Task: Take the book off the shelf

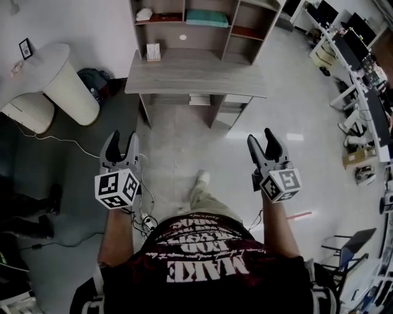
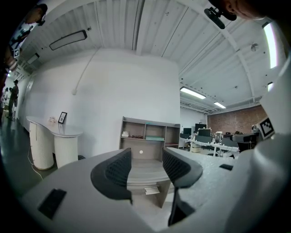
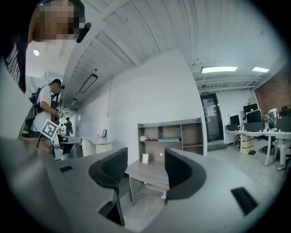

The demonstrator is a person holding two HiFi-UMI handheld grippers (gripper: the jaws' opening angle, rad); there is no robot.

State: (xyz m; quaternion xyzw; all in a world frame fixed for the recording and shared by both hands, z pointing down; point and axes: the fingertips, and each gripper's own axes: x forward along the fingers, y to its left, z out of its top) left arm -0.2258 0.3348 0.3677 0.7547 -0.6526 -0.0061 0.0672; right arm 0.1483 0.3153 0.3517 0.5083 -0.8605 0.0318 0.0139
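From the head view, I stand well back from the worktop [image 1: 196, 73], and both of my tools are raised over the floor in front of me. The left hand-held gripper [image 1: 123, 138] and the right hand-held gripper [image 1: 260, 138] each have their jaws spread, with nothing between them. The shelf [image 1: 236, 30] sits at the back of the worktop. What I take to be the book [image 1: 207, 18] is a flat teal thing lying in the middle compartment, though it is too small here to be sure. In the left gripper view, the left hand-held gripper [image 2: 146, 154] is open on empty air and the shelf [image 2: 145, 123] is framed between the jaws, far off. The teal book [image 2: 154, 138] lies flat on the middle ledge. In the right gripper view, the right hand-held gripper [image 3: 146, 157] is likewise spread and empty, and the book [image 3: 169, 139] shows in the same compartment. The whole approach is yet to be made, and I judge the risks lie there. Cables [image 1: 144, 218] trail on the floor by my feet and could catch a step. A reach along the worktop could knock over the small white card [image 1: 153, 52]. Because the book lies flat, my jaws could slip off its edge or take a neighbouring thing instead.
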